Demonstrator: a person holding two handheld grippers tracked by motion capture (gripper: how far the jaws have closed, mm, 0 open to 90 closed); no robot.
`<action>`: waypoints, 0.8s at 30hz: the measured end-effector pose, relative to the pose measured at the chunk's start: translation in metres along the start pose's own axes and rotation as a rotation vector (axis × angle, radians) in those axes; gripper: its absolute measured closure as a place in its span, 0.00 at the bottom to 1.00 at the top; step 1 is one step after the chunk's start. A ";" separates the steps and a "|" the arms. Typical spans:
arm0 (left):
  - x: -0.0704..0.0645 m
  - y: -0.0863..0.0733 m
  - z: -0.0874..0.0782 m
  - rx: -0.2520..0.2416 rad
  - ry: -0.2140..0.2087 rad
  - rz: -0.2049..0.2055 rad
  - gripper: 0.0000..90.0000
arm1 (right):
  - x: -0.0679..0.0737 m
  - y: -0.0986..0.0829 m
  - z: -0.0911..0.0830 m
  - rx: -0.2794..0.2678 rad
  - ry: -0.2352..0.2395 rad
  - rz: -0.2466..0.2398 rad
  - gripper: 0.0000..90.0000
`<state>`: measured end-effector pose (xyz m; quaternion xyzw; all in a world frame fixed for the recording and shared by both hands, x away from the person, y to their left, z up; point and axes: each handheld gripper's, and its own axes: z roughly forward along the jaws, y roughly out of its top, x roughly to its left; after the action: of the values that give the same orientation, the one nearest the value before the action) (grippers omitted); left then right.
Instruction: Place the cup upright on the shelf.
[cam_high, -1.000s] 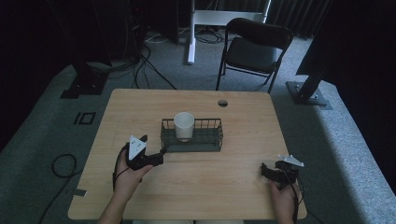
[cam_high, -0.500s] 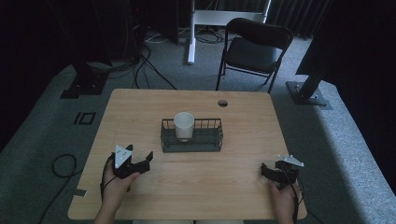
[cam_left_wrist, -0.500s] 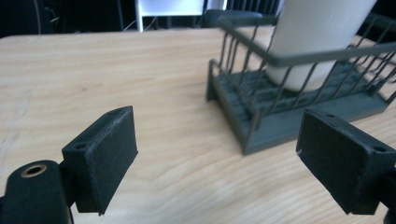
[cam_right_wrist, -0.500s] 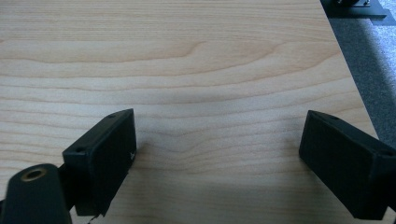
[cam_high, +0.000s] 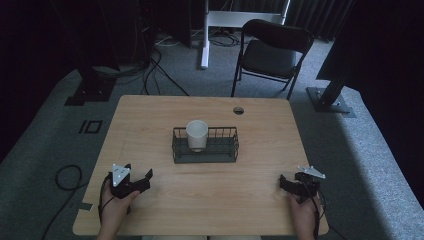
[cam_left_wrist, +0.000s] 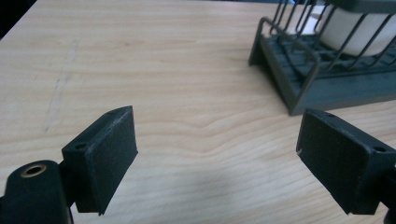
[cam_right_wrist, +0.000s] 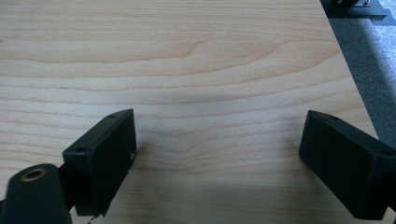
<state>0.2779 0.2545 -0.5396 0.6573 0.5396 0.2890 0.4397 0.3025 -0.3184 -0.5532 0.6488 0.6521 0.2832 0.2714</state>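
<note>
Cup: the white cup stands upright in the left part of the wire basket, at the middle of the table.
My left gripper: jaws spread wide, empty, near the front left edge.
My right gripper: jaws spread, empty, front right.
Progress: I judge the placing is done; nothing is left.

White cup — black wire basket.
</note>
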 end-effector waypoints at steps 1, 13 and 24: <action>0.002 -0.001 -0.001 -0.001 0.009 -0.003 0.14 | 0.000 0.000 0.000 0.000 0.000 0.000 0.12; 0.029 -0.007 -0.014 0.093 0.100 -0.015 0.14 | 0.000 0.000 0.000 0.000 0.000 0.000 0.12; 0.035 -0.011 -0.014 0.188 0.135 0.007 0.14 | 0.000 0.000 0.000 0.000 0.000 0.000 0.12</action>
<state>0.2692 0.2919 -0.5462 0.6767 0.5903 0.2822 0.3377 0.3025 -0.3184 -0.5532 0.6487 0.6522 0.2832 0.2715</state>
